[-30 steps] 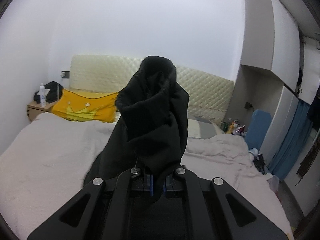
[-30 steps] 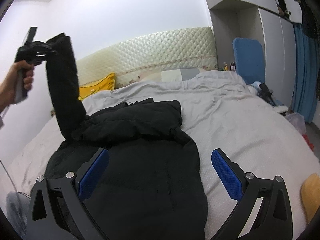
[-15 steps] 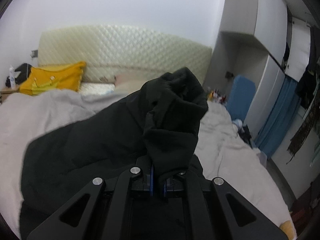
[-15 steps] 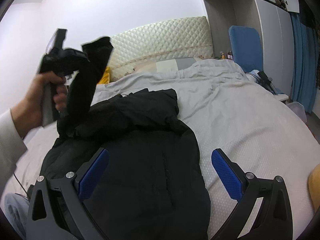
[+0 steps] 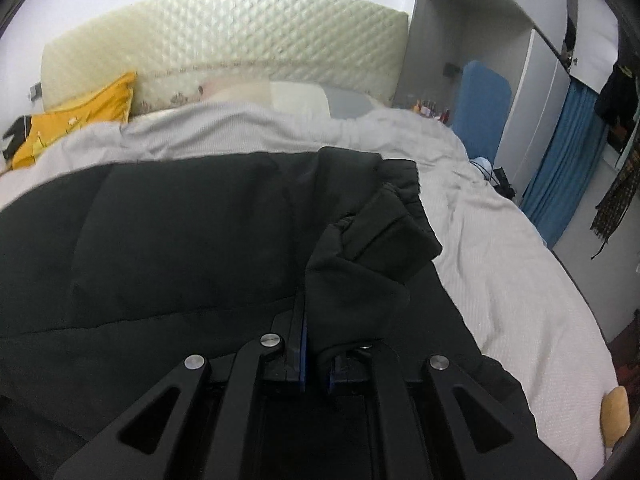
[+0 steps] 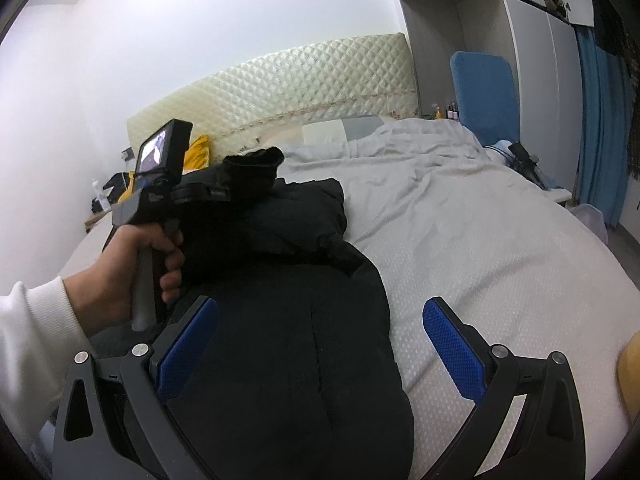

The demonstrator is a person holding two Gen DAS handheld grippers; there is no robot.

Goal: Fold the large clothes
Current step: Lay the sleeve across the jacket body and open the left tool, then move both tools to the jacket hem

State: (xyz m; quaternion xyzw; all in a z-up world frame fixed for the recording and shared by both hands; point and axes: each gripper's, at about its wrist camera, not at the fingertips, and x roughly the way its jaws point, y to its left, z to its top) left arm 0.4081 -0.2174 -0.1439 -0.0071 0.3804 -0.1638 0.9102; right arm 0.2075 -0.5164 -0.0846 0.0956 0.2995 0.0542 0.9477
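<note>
A large black padded jacket (image 6: pixel 288 320) lies spread on the bed. My left gripper (image 5: pixel 316 364) is shut on the cuff of the jacket's sleeve (image 5: pixel 376 248) and holds it low over the jacket body (image 5: pixel 180 240). In the right wrist view the left gripper (image 6: pixel 224 194) holds the sleeve cuff (image 6: pixel 252 172) above the jacket's upper part. My right gripper (image 6: pixel 320 344) is open and empty, hovering over the jacket's lower part.
The bed has a pale grey cover (image 6: pixel 480 240) and a quilted cream headboard (image 5: pixel 224 40). A yellow pillow (image 5: pixel 72 120) lies at the far left. A blue chair (image 6: pixel 484 92), wardrobes (image 5: pixel 540 60) and a blue curtain (image 5: pixel 568 160) stand on the right.
My left gripper has swung the sleeve down from high in the air and across over the jacket body. The right gripper has stayed open in about the same place.
</note>
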